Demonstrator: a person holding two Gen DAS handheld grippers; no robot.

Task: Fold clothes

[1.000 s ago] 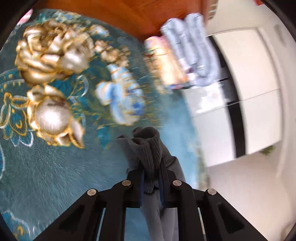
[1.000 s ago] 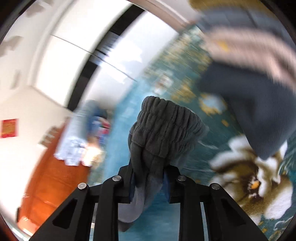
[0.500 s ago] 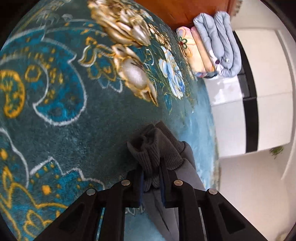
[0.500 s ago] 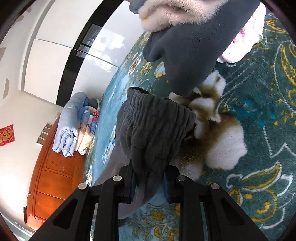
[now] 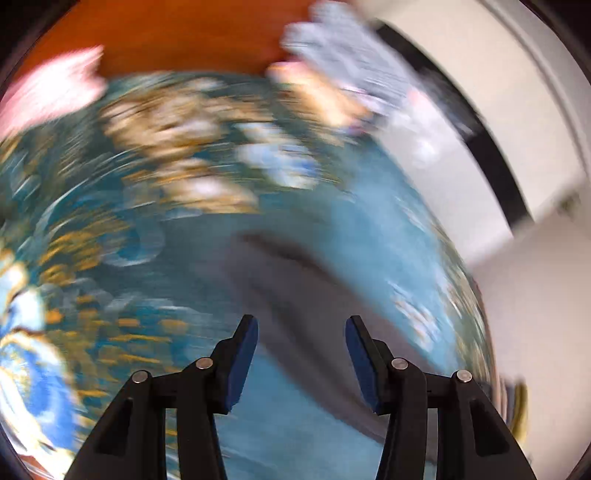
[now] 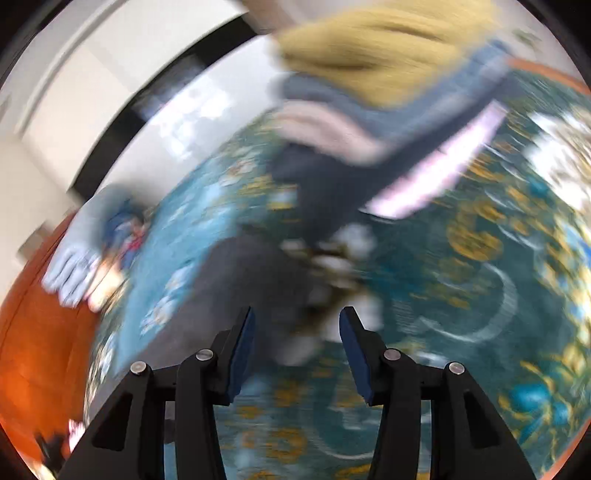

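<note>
Left wrist: left gripper (image 5: 301, 341) spread above grey garment (image 5: 306, 291).

On the teal floral bedspread (image 6: 461, 295) lies one flat grey knitted garment (image 5: 295, 295). Beyond it, towards the orange wooden headboard (image 5: 192, 33), sits one roll of pale blue quilt (image 5: 332, 55) beside one peach patterned roll (image 5: 314, 92). One blurred heap of mixed clothes (image 6: 369, 110) lies on the bedspread; its pieces cannot be counted.
</note>
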